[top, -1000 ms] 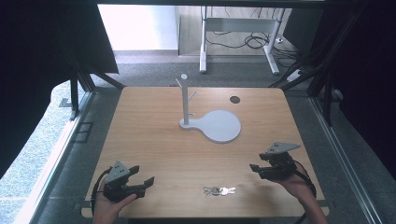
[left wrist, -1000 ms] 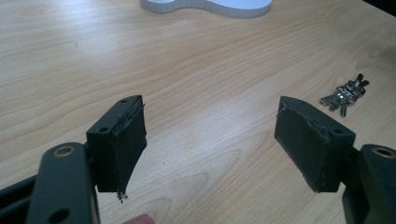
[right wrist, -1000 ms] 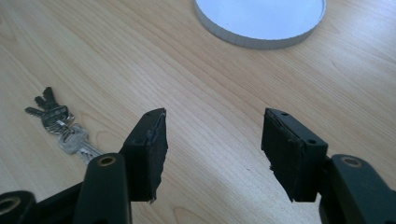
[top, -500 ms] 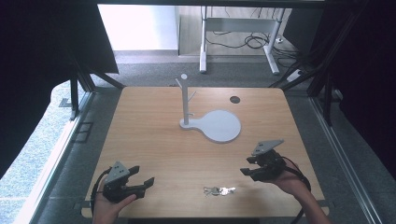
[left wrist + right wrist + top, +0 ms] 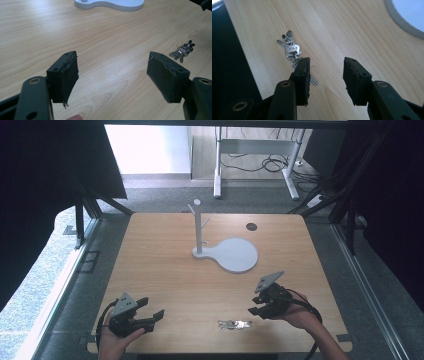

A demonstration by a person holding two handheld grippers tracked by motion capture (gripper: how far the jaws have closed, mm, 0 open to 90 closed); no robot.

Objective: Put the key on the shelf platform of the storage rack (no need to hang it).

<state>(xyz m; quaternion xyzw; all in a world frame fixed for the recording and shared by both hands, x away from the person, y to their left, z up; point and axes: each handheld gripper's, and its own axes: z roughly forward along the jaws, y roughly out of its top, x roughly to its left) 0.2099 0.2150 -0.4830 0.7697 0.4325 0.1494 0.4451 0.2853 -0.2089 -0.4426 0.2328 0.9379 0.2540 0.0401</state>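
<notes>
A bunch of silver keys [image 5: 234,324] lies flat near the table's front edge, between my two hands. My right gripper [image 5: 253,307] hovers just right of it, open and empty; in the right gripper view the keys [image 5: 291,51] lie ahead and left, partly behind the left jaw of this right gripper [image 5: 326,64]. My left gripper [image 5: 152,309] rests at the front left, open with nothing between its jaws. In the left gripper view, the left gripper [image 5: 112,68] points across bare wood, and the keys [image 5: 182,50] lie far right.
A white stand [image 5: 200,227] with short pegs rises from a white base with a round plate [image 5: 235,255] at mid-table. A small dark hole [image 5: 251,226] marks the far right of the wooden table [image 5: 165,265]. The front table edge [image 5: 242,65] runs close beside the keys.
My right gripper has moved left and toward the front edge, closing in on the keys. The left gripper has stayed in place.
</notes>
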